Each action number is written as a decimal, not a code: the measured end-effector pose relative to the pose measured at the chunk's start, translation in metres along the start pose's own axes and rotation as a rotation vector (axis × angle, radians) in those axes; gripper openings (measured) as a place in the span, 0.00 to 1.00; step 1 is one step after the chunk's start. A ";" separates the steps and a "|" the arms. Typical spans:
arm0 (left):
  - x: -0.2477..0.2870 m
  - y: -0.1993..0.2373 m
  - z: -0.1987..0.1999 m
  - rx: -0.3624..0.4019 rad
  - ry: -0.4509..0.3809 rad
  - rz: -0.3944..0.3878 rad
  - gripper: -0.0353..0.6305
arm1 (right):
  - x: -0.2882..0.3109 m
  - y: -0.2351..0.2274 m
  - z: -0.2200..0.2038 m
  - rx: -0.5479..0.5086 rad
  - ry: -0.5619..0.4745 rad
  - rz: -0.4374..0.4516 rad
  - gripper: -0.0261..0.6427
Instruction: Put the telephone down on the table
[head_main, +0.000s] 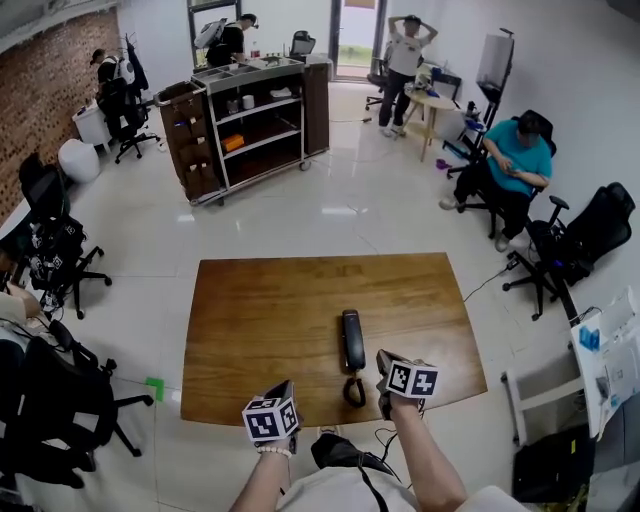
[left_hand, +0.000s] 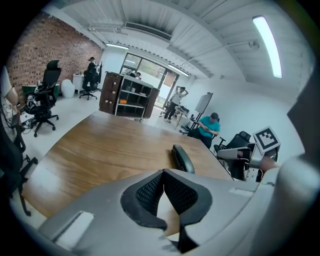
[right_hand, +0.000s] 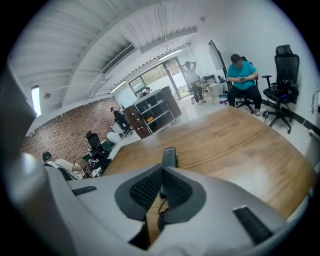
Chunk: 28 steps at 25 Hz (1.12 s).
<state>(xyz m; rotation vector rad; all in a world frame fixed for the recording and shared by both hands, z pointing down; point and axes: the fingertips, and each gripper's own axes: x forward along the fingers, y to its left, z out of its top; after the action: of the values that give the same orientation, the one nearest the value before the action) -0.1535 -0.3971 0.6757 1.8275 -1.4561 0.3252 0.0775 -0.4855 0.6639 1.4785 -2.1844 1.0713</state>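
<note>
Telephone (head_main: 352, 342) lies flat on the wooden worktop (head_main: 250, 310), lengthwise away from the person and a little right of the middle. Its coiled cord (head_main: 354, 390) curls off the near end toward the worktop's near edge. Nothing is holding it. The right gripper (head_main: 388, 368) hangs just beside the cord's loop, with its fingers (right_hand: 150, 187) clenched together on nothing; its own view looks over them at the telephone beyond. The left gripper (head_main: 280, 400) sits over the near edge, apart from the handset, and its fingers (left_hand: 150, 192) are likewise pressed together and empty.

Judged from how things lie, the placing itself looks done, and what remains is a clean retreat. The point to watch is the cord. It lies closest to the right gripper, and a coil like that would probably drag the light handset along if a fingertip snagged it. The right hand would do best to draw up and back toward the person, away from the loop, rather than sweeping sideways across it. The left hand has no work here and is best kept off the worktop. The handset sits well in from every edge, so it needs no nudge.
</note>
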 end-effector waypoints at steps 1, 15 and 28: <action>-0.005 -0.003 -0.002 0.004 -0.006 -0.006 0.03 | -0.008 0.003 -0.004 0.004 -0.009 0.007 0.04; -0.077 -0.038 -0.040 0.000 -0.110 -0.138 0.03 | -0.112 0.031 -0.062 -0.016 -0.097 0.031 0.04; -0.107 -0.072 -0.083 -0.010 -0.113 -0.137 0.03 | -0.159 0.045 -0.108 -0.019 -0.076 0.120 0.04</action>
<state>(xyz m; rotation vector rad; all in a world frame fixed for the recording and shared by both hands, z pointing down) -0.1002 -0.2586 0.6369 1.9534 -1.3961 0.1488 0.0886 -0.2929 0.6219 1.4177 -2.3555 1.0439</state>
